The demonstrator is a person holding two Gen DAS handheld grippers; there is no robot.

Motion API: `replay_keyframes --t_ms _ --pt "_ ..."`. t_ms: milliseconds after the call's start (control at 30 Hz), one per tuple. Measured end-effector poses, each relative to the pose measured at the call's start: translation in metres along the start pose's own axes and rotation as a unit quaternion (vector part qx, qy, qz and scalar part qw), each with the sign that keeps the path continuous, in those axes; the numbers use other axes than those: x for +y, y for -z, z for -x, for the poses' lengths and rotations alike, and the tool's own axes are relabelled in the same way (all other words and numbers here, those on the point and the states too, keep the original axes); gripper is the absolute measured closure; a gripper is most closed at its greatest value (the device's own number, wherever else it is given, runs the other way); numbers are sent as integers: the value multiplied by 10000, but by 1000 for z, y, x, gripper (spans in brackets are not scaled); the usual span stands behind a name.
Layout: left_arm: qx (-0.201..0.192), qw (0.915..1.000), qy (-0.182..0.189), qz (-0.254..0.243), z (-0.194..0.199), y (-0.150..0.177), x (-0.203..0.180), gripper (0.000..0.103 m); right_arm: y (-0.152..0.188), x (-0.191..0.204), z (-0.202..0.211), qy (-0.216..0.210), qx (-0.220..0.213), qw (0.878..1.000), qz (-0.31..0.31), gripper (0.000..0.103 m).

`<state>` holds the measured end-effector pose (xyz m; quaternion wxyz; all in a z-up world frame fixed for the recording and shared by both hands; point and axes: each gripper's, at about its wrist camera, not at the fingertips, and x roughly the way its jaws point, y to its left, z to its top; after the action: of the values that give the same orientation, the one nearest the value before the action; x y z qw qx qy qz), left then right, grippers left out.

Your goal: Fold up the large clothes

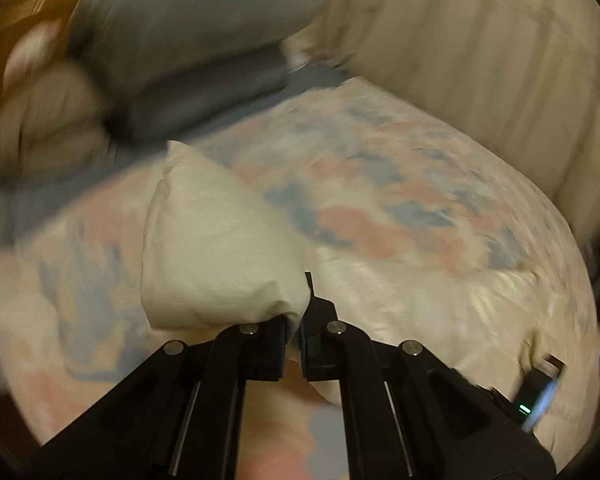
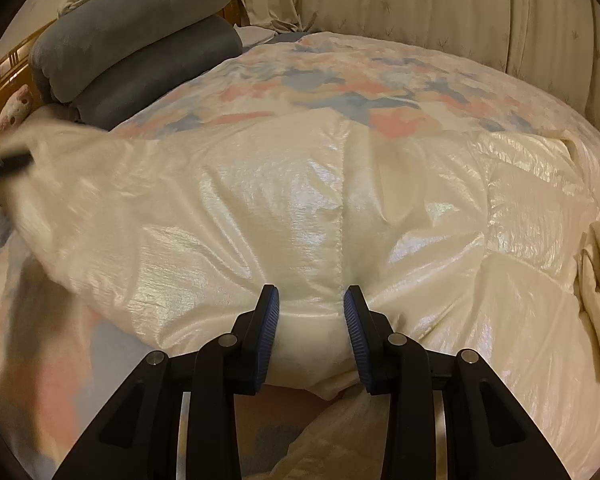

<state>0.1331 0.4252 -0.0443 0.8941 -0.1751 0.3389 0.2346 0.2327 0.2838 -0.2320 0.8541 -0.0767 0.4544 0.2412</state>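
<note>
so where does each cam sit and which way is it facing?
Left wrist: on the left gripper, looking across the bed toward the grey pillows; gripper shut on a cream comforter corner.
Right wrist: on the right gripper, open around the comforter's edge, facing the curtain.
Shared: comforter, pillows, curtain.

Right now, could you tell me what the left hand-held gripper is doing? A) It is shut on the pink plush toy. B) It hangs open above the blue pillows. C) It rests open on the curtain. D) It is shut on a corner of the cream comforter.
D: in the left wrist view the left hand-held gripper has its fingers pressed together on a bunched corner of the cream comforter, which rises just past them.
</note>
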Motion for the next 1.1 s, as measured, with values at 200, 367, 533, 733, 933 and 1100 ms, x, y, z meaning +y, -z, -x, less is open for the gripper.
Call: replay_keyframes --t_ms 200,367,533,733,933,1100 --pt "-407 9932 229 -1068 85 -17 -101 100 5 -53 64 -428 -9 9943 -978 68" --pt "-443 9817 678 -1721 130 5 -197 100 35 -125 136 -273 -436 9873 -1505 68" --pt "-196 9645 1272 -2304 135 56 -304 100 81 -207 198 330 -822 9761 -1983 68" --pt "385 9448 1684 -2784 95 143 -401 100 136 -291 236 948 -898 9577 -2566 68" --pt "1199 9293 1719 -3041 32 220 -439 94 182 -349 239 1070 -713 9434 -3059 68" --pt "1510 9185 2081 -3003 16 239 -430 60 198 -361 232 952 -667 9401 -3204 65"
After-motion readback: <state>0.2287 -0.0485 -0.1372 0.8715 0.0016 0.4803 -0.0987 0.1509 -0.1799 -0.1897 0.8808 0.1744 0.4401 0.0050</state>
